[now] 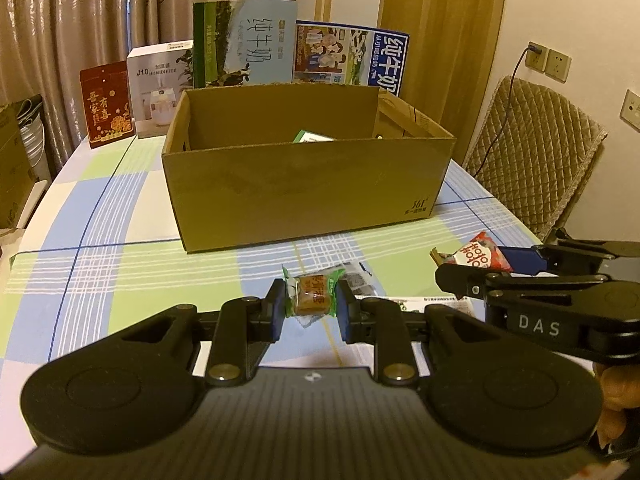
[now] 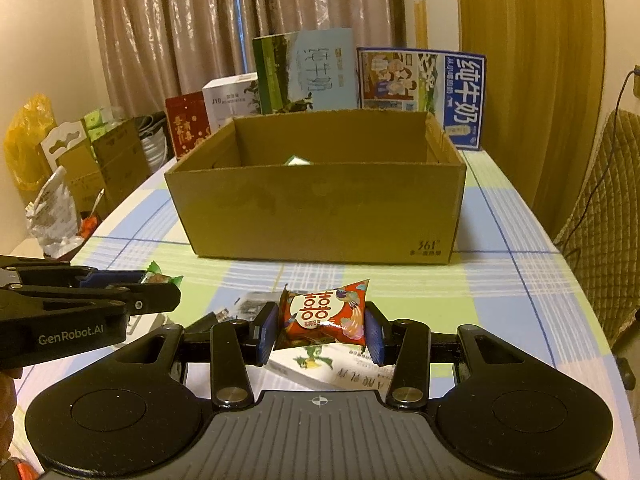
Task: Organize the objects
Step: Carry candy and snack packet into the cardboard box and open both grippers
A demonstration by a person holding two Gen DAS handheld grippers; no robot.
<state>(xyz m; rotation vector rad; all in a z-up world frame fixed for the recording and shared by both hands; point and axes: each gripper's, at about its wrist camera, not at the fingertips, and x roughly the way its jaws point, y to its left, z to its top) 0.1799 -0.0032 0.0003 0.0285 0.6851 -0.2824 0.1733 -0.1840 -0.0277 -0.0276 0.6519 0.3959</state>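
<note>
Nearest, the left gripper (image 1: 312, 307) has its blue pads pressed against both sides of a small green-wrapped candy (image 1: 313, 295), holding it clear of the checked tablecloth (image 1: 120, 216). To its right, the right gripper (image 2: 320, 334) is clamped on a red snack packet (image 2: 326, 314) with a white label and bird print, also lifted off the cloth. Beneath and between the two grippers lie a white printed box (image 2: 320, 370) and a dark-printed clear wrapper (image 1: 358, 280) on the table. Farther off, at mid-table, stands an open cardboard box (image 1: 304, 192); a green-and-white item (image 1: 314, 137) shows just above its near wall, inside. Behind the box, at the far edge, stand two milk cartons (image 1: 256, 44), a white humidifier box (image 1: 160, 88) and a red gift box (image 1: 106, 104) to the left, before the curtains (image 1: 100, 12). A quilted chair (image 1: 532, 152) stands at the right.
</note>
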